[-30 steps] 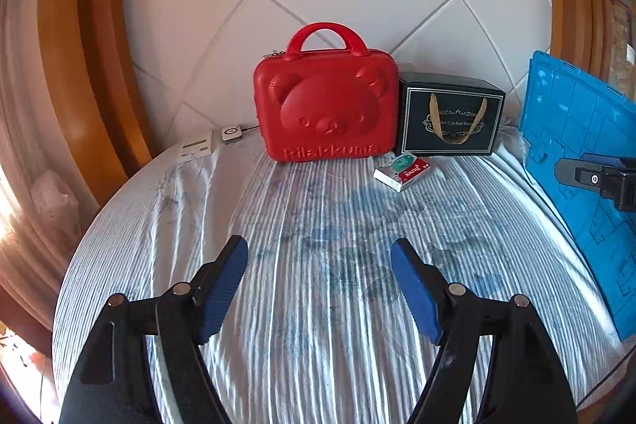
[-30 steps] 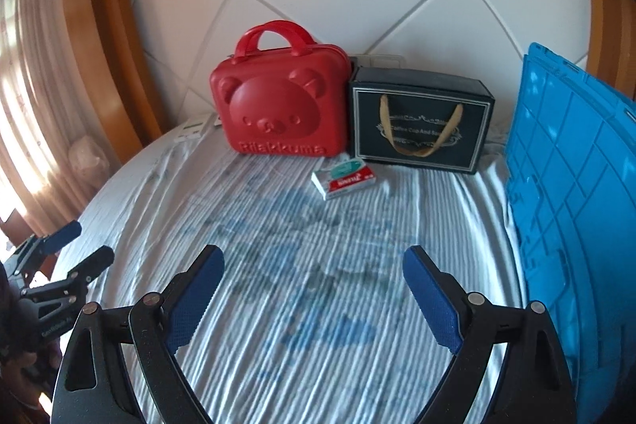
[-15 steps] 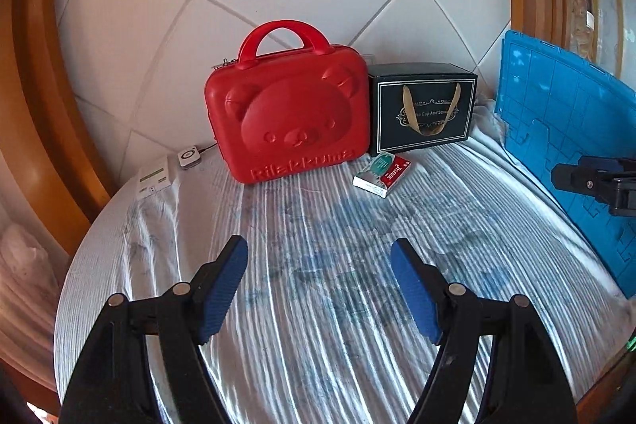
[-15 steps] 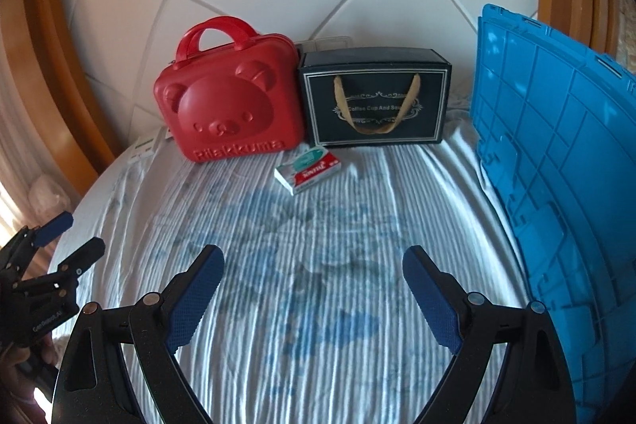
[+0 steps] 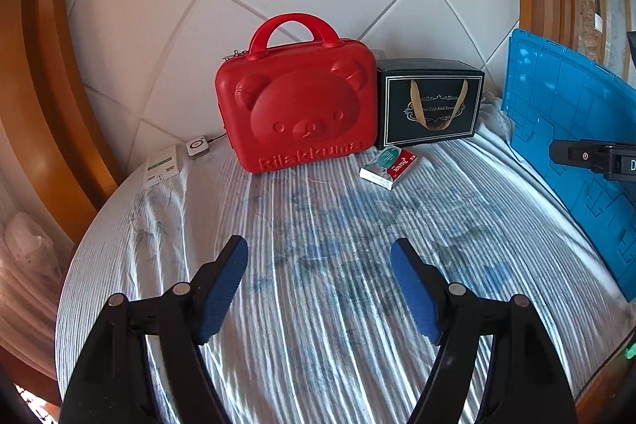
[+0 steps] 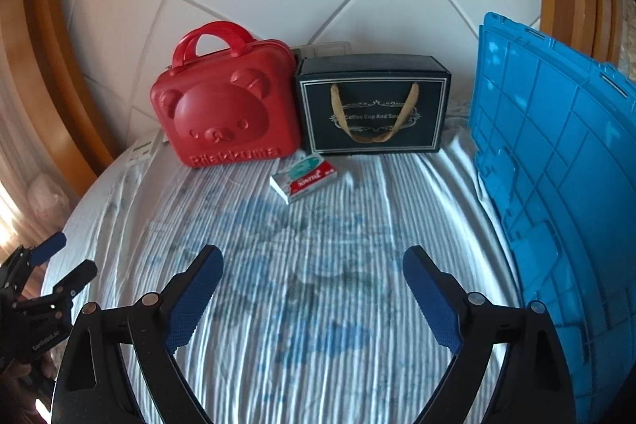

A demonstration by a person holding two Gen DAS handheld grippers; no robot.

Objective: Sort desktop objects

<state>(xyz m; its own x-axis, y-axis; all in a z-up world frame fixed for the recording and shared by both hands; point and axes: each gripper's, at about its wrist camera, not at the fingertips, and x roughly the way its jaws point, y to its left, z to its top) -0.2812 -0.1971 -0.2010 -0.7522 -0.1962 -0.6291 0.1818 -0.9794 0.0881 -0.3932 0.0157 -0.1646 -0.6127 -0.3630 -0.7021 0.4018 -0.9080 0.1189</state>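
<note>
A red bear-face case stands upright at the back of the round table. Beside it on the right stands a black gift box with a gold ribbon handle. A small red, green and white packet lies flat in front of them. My left gripper hovers open over the cloth, well short of the packet, with nothing between its fingers. My right gripper is open too, and empty. In the right wrist view the left gripper shows at the left edge.
A blue plastic crate lid stands on edge along the table's right side. A white card and a small white square device with a cable lie at the back left. A striped white cloth covers the table. Behind is a tiled wall.
Both views have rolled and shifted: the case, box and packet sit further right in the left view and more level in the right view. Both grippers keep the same opening.
</note>
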